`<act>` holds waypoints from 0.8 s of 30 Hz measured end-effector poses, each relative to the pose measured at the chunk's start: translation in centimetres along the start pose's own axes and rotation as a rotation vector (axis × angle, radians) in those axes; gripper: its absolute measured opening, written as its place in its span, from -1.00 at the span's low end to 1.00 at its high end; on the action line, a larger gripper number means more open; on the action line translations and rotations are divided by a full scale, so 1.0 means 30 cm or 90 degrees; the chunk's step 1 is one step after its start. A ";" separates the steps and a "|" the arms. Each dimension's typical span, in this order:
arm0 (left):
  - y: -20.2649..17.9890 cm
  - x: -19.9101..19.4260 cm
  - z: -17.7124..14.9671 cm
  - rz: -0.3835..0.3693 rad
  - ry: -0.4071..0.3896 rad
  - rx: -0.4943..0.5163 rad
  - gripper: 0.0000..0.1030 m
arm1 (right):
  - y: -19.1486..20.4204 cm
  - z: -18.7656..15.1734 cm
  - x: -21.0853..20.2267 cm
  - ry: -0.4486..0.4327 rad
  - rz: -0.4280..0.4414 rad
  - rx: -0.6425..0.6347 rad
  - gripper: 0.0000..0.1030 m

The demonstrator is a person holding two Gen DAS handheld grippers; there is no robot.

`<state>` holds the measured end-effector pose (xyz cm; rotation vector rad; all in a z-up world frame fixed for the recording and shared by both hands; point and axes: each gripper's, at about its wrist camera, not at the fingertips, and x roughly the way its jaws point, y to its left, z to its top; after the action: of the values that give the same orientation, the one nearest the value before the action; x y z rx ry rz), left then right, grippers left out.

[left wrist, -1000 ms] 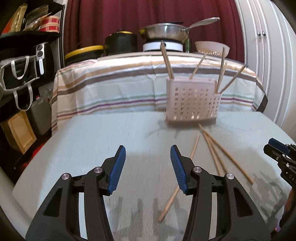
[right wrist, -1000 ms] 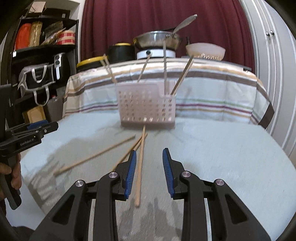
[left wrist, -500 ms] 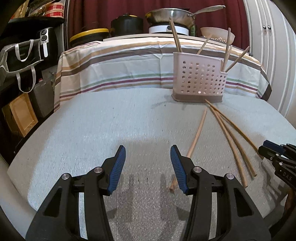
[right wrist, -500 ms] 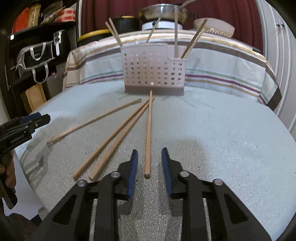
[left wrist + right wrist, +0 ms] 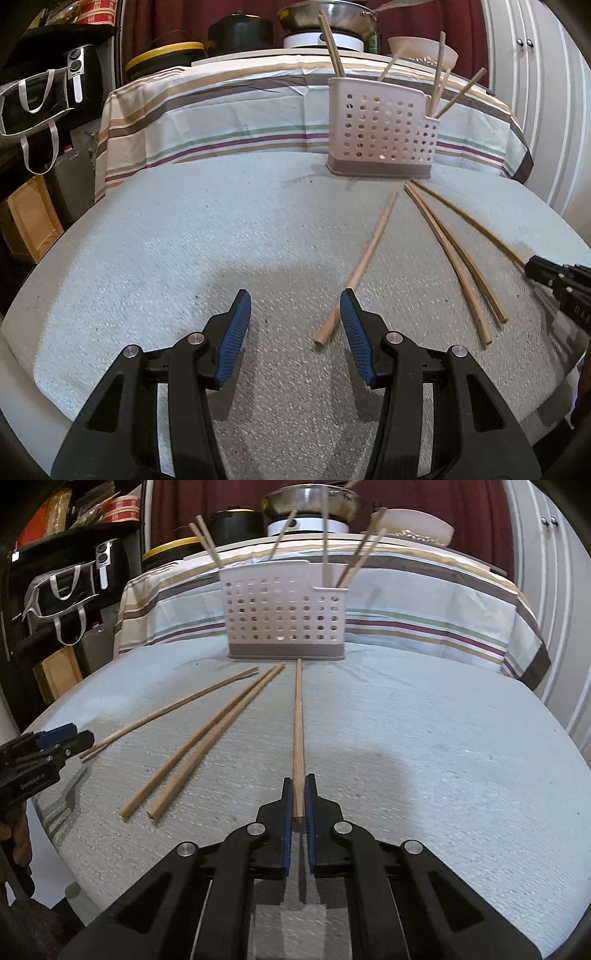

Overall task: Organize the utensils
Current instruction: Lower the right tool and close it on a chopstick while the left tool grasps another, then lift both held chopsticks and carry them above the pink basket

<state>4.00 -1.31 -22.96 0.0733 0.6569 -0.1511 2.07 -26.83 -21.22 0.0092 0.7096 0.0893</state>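
Single wooden chopstick (image 5: 298,731) lying flat on the grey worktop (image 5: 424,746), running from the foot of the perforated utensil caddy (image 5: 284,616) toward the near edge. Near end clamped between the blue pads of the right hand-held gripper (image 5: 299,797); jaws just drawn in, now narrow and pressing on the stick from both sides.

Pair of chopsticks (image 5: 207,738) side by side to the left of it, angled toward the caddy, touching along most of their length. Fourth chopstick (image 5: 360,264) farther left, alone, its near end between the pads of the left hand-held gripper (image 5: 295,325), closer to the right pad. Contact with that pad not determinable. Left jaws half apart, gripping nothing.

Caddy upright at the far side of the worktop, several more chopsticks (image 5: 325,550) standing tilted in its compartments.

Beyond: striped tablecloth (image 5: 424,616) over a further table, bearing a steel pan (image 5: 310,498), a black pot (image 5: 240,31) and a pale bowl (image 5: 417,524). Dark shelving with a black bag (image 5: 29,107) at far left.
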 end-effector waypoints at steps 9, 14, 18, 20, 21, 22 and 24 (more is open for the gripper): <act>-0.042 0.016 -0.021 -0.017 0.010 0.024 -0.33 | -0.049 -0.023 -0.009 -0.004 -0.006 0.023 -0.87; -0.069 0.016 -0.023 -0.034 0.005 0.045 -0.68 | -0.056 -0.029 -0.008 -0.009 0.000 0.027 -0.87; -0.081 0.010 -0.027 -0.037 0.000 0.052 -0.72 | -0.058 -0.033 -0.013 -0.013 0.001 0.028 -0.87; -0.085 0.008 -0.028 -0.038 -0.004 0.054 -0.73 | -0.058 -0.034 -0.013 -0.015 0.001 0.027 -0.86; -0.087 0.008 -0.028 -0.038 -0.004 0.055 -0.73 | -0.058 -0.036 -0.014 -0.017 0.001 0.027 -0.85; -0.091 0.008 -0.028 -0.038 -0.004 0.057 -0.74 | -0.059 -0.037 -0.015 -0.018 0.001 0.027 -0.85; -0.098 0.009 -0.029 -0.039 -0.004 0.062 -0.75 | -0.059 -0.039 -0.016 -0.021 0.001 0.028 -0.82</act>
<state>3.22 -4.15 -23.89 0.1464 0.6459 -0.2416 1.10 -28.67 -21.87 0.0526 0.6785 0.0749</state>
